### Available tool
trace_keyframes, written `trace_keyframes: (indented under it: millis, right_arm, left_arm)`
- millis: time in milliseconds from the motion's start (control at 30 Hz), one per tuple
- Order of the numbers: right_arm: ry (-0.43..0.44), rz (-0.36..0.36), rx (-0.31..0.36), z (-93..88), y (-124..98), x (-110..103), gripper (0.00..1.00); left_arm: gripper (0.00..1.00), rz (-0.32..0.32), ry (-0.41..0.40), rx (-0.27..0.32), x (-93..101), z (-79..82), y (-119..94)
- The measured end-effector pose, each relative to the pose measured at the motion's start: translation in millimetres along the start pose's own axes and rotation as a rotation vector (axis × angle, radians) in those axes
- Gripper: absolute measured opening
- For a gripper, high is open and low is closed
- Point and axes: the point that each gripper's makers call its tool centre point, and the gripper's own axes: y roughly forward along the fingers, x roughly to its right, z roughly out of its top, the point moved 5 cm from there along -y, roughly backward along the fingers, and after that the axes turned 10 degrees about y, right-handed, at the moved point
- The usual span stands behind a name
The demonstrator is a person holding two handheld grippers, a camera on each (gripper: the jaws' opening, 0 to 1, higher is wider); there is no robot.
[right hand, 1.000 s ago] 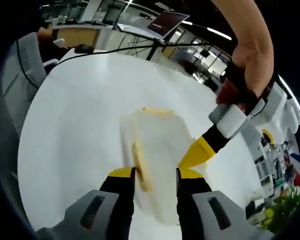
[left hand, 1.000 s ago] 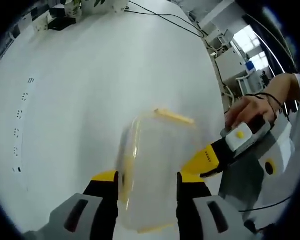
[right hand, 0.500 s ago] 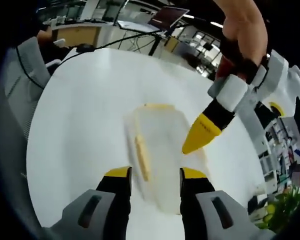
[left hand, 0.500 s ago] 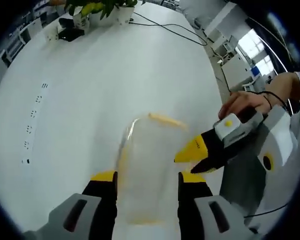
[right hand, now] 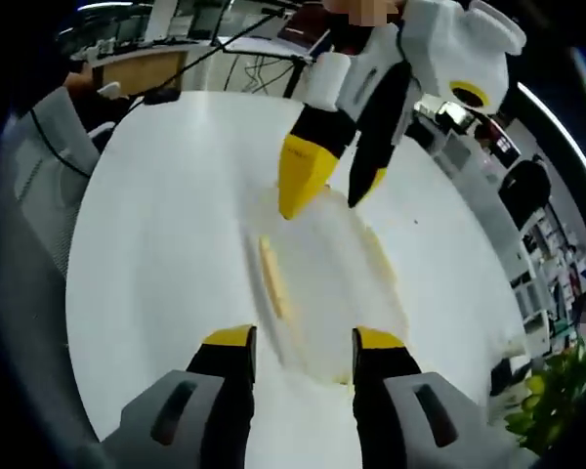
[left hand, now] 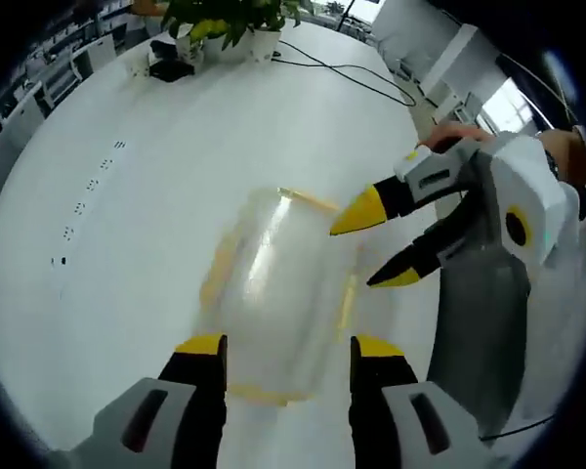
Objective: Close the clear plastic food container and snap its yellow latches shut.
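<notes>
- Clear plastic food container (left hand: 273,303) lay on the white table (left hand: 127,215), blurred in both views, with its lid apparently on top.
- Yellow latches showed along its edges: in the left gripper view one at the far edge (left hand: 308,200), one at the left side (left hand: 217,276), one at the right side (left hand: 348,298) and one at the near edge (left hand: 259,394).
- In the right gripper view the container (right hand: 322,283) lay ahead of the jaws, with a yellow latch (right hand: 272,276) along its left side and another (right hand: 379,256) along its right.
- The left gripper (left hand: 288,347) hovered with its jaws apart at the near end of the container, holding nothing; I could not tell whether the tips touched it.
- The right gripper (right hand: 300,339) likewise had its jaws spread and held nothing, the container's near edge lying between and just beyond its tips.
- In the left gripper view the right gripper (left hand: 371,244) entered from the right, jaws parted, its upper yellow tip over the container's far right corner.
- In the right gripper view the left gripper (right hand: 327,186) came down from the top, jaws parted, tips at the container's far end.
- A potted plant (left hand: 230,20) and a black cable (left hand: 342,68) sat at the far side of the table.
- A grey chair (right hand: 39,127) stood beside the table in the right gripper view.
</notes>
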Motion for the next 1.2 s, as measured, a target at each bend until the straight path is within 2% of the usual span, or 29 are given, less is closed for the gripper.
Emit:
trace_keyframes:
  millis: [167, 267, 333, 367, 433, 733, 933, 1067, 1200]
  right_arm:
    - [0.056, -0.013, -0.009, -9.0, -5.0, 6.5, 0.37]
    - [0.088, -0.021, -0.006, -12.8, -7.8, 11.1, 0.38]
    - [0.110, -0.022, -0.004, -16.2, -8.9, 13.0, 0.38]
    - [0.119, -0.025, -0.004, -17.9, -9.3, 13.8, 0.38]
    - [0.145, -0.033, 0.000, -22.3, -10.5, 16.3, 0.39]
    - [0.246, -0.053, 0.006, -41.8, -8.4, 20.2, 0.43]
    - [0.347, -0.058, 0.051, -46.2, 2.0, 20.8, 0.43]
    - [0.365, -0.050, 0.056, -47.2, 9.8, 18.0, 0.42]
    - [0.384, -0.051, 0.067, -47.7, 17.5, 16.5, 0.42]
  left_arm:
    - [0.46, 0.035, -0.045, 0.046, 7.7, -13.6, -0.4]
    - [0.46, 0.075, -0.099, 0.110, 9.9, -19.8, 1.2]
    - [0.47, 0.085, -0.107, 0.113, 7.1, -30.3, 3.6]
    - [0.46, 0.113, -0.097, 0.162, 4.0, -26.7, 3.1]
    - [0.47, 0.125, -0.153, 0.163, 4.5, -31.4, 1.1]
    - [0.50, 0.260, -0.183, 0.257, -1.0, -42.8, -7.9]
    - [0.52, 0.320, -0.209, 0.294, 7.0, -58.2, 5.4]
    - [0.51, 0.343, -0.220, 0.325, 11.4, -63.3, 15.5]
    - [0.51, 0.361, -0.263, 0.375, 13.3, -63.9, 25.9]
